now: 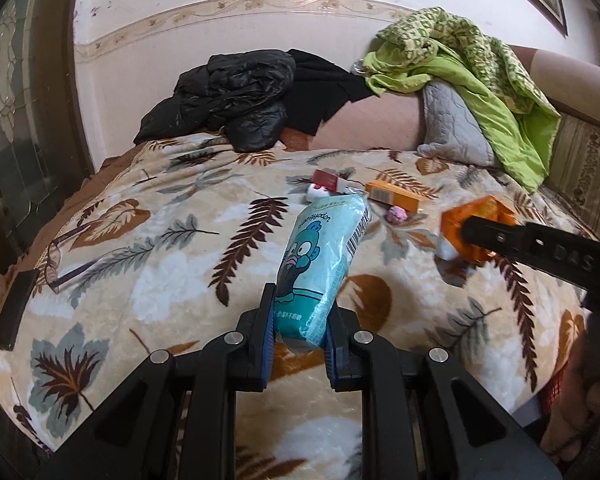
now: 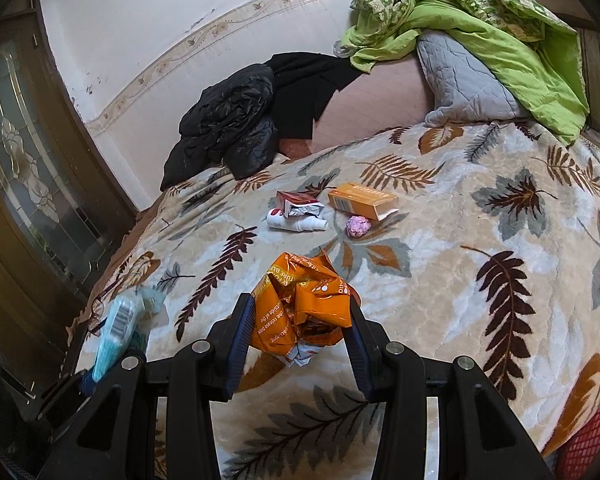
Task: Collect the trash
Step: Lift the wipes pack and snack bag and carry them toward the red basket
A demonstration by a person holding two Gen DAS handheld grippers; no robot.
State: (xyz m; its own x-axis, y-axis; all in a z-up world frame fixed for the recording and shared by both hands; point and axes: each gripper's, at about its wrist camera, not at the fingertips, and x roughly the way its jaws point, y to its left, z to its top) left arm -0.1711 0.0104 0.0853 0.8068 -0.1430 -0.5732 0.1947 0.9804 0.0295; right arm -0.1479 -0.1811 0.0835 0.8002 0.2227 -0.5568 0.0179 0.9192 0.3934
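Observation:
My left gripper is shut on a light blue tissue pack with a cartoon face, held above the bed; the pack also shows in the right wrist view. My right gripper is shut on a crumpled orange wrapper, which also shows in the left wrist view. Further back on the bed lie a red box, a white bottle, an orange box and a pink crumpled ball.
The bed carries a leaf-patterned blanket. A black jacket, a green quilt and a grey pillow lie at the far side by the wall. Glasses and a black phone lie at the left edge. A glass-panelled door stands on the left.

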